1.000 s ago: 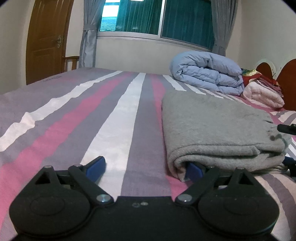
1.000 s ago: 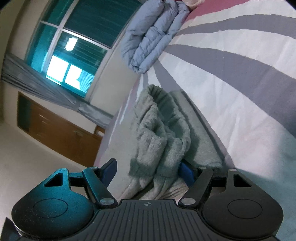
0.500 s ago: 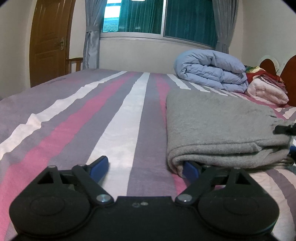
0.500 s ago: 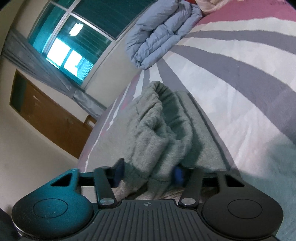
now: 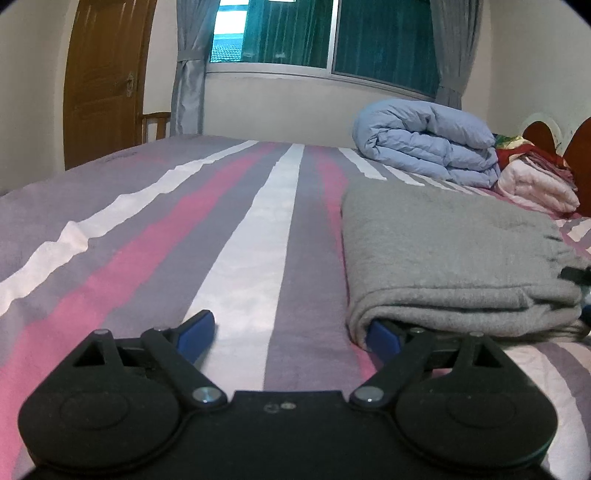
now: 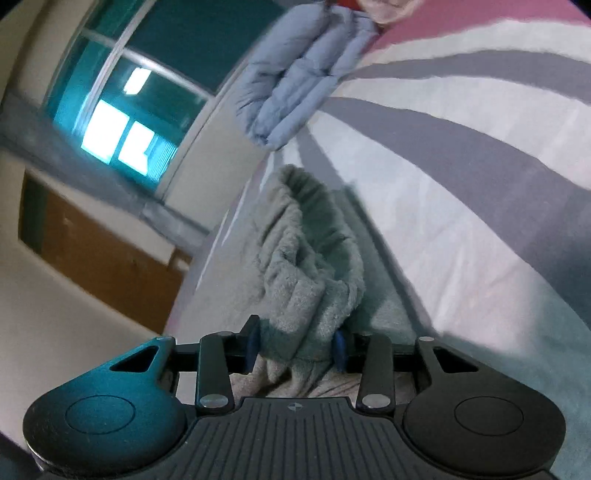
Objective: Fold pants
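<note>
Folded grey pants [image 5: 443, 251] lie on the striped bed [image 5: 184, 229], right of centre in the left wrist view. My left gripper [image 5: 290, 334] is open wide at their near left corner. Its right finger [image 5: 384, 338] is tucked under the fold, its left finger [image 5: 195, 332] rests on the sheet. In the right wrist view the pants [image 6: 310, 266] are bunched at their end. My right gripper [image 6: 295, 345] has its jaws closing on that bunch, and the blue pads [image 6: 251, 343] press the cloth from both sides. A tip of the right gripper [image 5: 576, 275] shows at the pants' far right edge.
A rolled blue duvet [image 5: 424, 147] and folded pink blankets [image 5: 535, 184] lie at the head of the bed by a red-brown headboard [image 5: 580, 162]. Beyond the bed are a wooden door [image 5: 107, 74], a curtained window [image 5: 325, 33] and a wooden chair [image 5: 155, 125].
The right gripper's jaws have narrowed from wide apart to pinching the bunched end of the pants. The left gripper has stayed put and open.
</note>
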Available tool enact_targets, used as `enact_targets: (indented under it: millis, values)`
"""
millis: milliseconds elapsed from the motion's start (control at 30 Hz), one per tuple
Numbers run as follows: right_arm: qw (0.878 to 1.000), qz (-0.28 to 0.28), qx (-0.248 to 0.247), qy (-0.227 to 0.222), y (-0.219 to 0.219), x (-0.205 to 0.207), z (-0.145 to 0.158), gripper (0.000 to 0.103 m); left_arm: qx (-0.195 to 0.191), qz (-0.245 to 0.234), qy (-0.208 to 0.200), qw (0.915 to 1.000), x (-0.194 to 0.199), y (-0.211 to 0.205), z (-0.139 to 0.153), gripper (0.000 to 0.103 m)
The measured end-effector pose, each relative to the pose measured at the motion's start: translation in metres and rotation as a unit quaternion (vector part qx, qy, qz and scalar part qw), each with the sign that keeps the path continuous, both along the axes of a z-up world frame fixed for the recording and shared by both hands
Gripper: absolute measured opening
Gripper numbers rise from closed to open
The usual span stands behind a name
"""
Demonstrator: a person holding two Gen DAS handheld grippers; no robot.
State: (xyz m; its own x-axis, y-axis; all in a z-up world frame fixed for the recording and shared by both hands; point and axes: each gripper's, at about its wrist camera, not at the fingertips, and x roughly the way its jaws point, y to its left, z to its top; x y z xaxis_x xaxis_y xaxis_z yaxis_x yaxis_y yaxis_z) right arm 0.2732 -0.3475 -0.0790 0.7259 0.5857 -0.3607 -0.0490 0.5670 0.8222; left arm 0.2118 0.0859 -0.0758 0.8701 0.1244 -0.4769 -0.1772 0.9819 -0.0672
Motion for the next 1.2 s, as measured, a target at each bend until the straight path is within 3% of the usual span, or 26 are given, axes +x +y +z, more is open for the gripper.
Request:
enact_targets:
  millis: [167, 367, 767, 833, 867, 900, 967, 1033, 1067, 1100, 1133, 1200]
  values:
    - [1.000, 0.000, 0.012, 0.004, -0.001, 0.004, -0.008, 0.042, 0.044, -0.007, -0.013, 0.9989, -0.005, -0.012, 0.005, 0.081]
    - [1.000, 0.004, 0.014, -0.018, 0.001, 0.004, 0.005, 0.062, 0.077, -0.033, -0.016, 0.9963, 0.003, -0.021, 0.004, 0.081]
    - [1.000, -0.008, -0.005, -0.016, 0.008, 0.011, 0.010, 0.063, 0.085, -0.050, -0.005, 0.9951, 0.029, -0.020, 0.004, 0.085]
    - [1.000, -0.008, -0.012, -0.016, 0.009, 0.012, 0.009, 0.063, 0.083, -0.035, 0.000, 0.9960, 0.033, -0.018, 0.002, 0.083]
    - [1.000, -0.006, -0.023, -0.017, 0.011, 0.012, 0.011, 0.057, 0.076, -0.023, -0.008, 0.9968, 0.030, -0.016, 0.003, 0.082]
    - [0.999, -0.004, -0.038, -0.022, 0.013, 0.012, 0.015, 0.041, 0.074, -0.013, -0.033, 0.9966, 0.023, -0.015, 0.007, 0.079]
    - [0.997, -0.004, -0.012, -0.071, 0.010, 0.004, 0.028, 0.041, 0.089, -0.005, -0.086, 0.9922, 0.007, -0.019, 0.017, 0.079]
    - [0.993, -0.008, -0.011, -0.115, 0.009, -0.005, 0.040, 0.041, 0.097, 0.005, -0.085, 0.9917, 0.005, -0.020, 0.015, 0.081]
    - [0.994, -0.007, -0.019, -0.110, 0.010, -0.003, 0.038, 0.041, 0.086, 0.003, -0.056, 0.9947, 0.012, -0.016, 0.009, 0.082]
    - [0.997, -0.001, -0.031, -0.067, 0.011, 0.006, 0.025, 0.041, 0.065, 0.001, -0.021, 0.9976, 0.019, -0.011, 0.002, 0.082]
    - [0.999, 0.005, -0.035, -0.015, 0.012, 0.015, 0.009, 0.041, 0.045, -0.001, -0.008, 0.9990, 0.022, -0.006, -0.001, 0.084]
    - [1.000, -0.003, 0.006, 0.000, 0.006, 0.018, -0.005, 0.040, 0.051, -0.003, -0.009, 0.9986, 0.021, -0.008, 0.000, 0.084]
